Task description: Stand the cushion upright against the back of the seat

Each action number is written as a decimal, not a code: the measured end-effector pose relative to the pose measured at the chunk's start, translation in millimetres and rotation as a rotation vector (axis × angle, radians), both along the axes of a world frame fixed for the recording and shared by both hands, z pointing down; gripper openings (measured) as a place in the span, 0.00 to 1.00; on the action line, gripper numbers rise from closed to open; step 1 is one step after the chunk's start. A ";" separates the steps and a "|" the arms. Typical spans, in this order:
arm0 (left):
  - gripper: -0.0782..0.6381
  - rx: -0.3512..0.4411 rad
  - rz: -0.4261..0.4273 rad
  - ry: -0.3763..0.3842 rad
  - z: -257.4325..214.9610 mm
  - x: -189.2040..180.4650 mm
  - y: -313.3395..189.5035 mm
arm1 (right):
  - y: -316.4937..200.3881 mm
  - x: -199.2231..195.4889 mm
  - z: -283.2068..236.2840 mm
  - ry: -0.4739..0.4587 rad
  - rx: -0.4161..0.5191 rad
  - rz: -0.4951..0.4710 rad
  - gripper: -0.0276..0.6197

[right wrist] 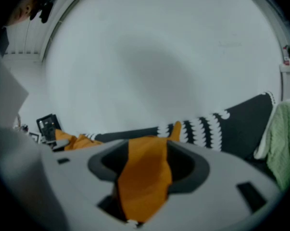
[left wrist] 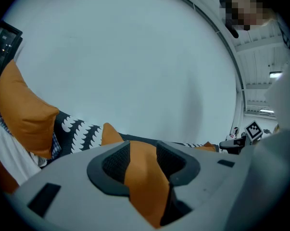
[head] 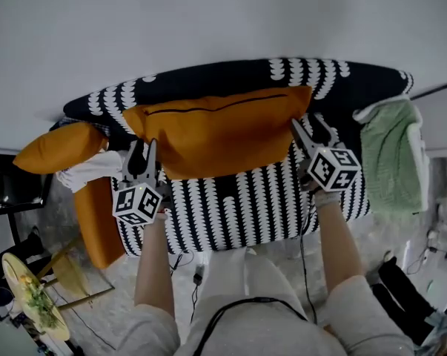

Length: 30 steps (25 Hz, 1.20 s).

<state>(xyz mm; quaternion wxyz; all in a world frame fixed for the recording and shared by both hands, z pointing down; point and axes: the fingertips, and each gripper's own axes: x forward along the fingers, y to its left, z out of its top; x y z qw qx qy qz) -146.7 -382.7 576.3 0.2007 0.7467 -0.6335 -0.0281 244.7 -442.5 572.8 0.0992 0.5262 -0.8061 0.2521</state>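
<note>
The orange cushion [head: 219, 128] stands on its long edge on the black-and-white patterned seat [head: 238, 199], leaning against the seat back [head: 334, 80]. My left gripper [head: 143, 145] is at the cushion's lower left corner. In the left gripper view a fold of cushion fabric [left wrist: 145, 177] lies loosely between the spread jaws of the left gripper [left wrist: 144, 150], with the dark pads showing on both sides. My right gripper [head: 312, 121] is at the lower right corner, jaws wide. In the right gripper view the right gripper [right wrist: 147, 150] likewise has orange cushion fabric [right wrist: 145, 182] between its jaws without being pinched.
A second orange cushion [head: 60, 147] and a white cloth [head: 90, 170] lie at the seat's left end. A green towel [head: 390, 158] hangs over the right end. A plain wall rises behind the seat. A yellow plate with greens [head: 30, 295] sits low at the left.
</note>
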 end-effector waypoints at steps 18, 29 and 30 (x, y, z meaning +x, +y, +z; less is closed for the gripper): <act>0.34 0.081 0.224 0.031 -57.8 130.4 139.0 | 187.5 -66.7 -62.0 -0.002 0.103 -0.395 0.26; 0.15 0.123 0.287 0.067 -111.6 167.7 206.8 | 268.9 -86.1 -118.1 0.011 0.176 -0.498 0.11; 0.15 0.127 0.291 0.071 -119.3 169.8 212.4 | 275.5 -87.4 -125.3 0.007 0.181 -0.509 0.11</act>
